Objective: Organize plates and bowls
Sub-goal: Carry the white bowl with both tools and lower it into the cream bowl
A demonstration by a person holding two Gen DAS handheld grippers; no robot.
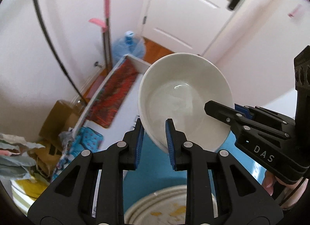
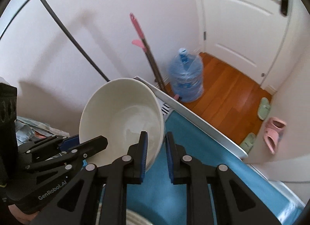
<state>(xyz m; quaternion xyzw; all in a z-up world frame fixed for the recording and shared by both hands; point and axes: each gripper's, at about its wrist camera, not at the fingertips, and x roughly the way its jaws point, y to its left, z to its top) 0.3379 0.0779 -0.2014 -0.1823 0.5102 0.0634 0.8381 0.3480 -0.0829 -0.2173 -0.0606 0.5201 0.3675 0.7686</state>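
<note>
The white bowl (image 1: 184,97) is off the tabletop, tilted in the air with its empty, glossy inside facing both cameras. Two grips carry it by opposite parts of its rim. The left hand-held gripper (image 1: 154,137) has its blue-padded fingers nearly closed across the rim, one pad inside the bowl and one against the outer wall. The right hand-held gripper (image 2: 156,150) pinches the rim the same way on the other side, jaws almost together around the thin wall.

Below the bowl lies the blue tabletop (image 2: 193,157), edged by a white raised border (image 2: 193,112). Directly under the grippers sits a stack of pale plates (image 1: 170,207) with yellowish marks, close to the near edge of the view. A second stack with a yellow-patterned plate (image 1: 27,188) sits at the left, beside crumpled paper and cloth.

Beyond the border the room opens: bare wooden floor (image 2: 228,93), a blue water jug (image 2: 186,76), a pink-handled mop (image 2: 139,29) leaning on the wall, a white door (image 2: 242,23), and pink slippers (image 2: 273,132) with green ones nearby.

Readable writing: "DAS" on the right gripper's body as seen from the left wrist, and "GenRobot.AI" on the left gripper's body as seen from the right wrist.
</note>
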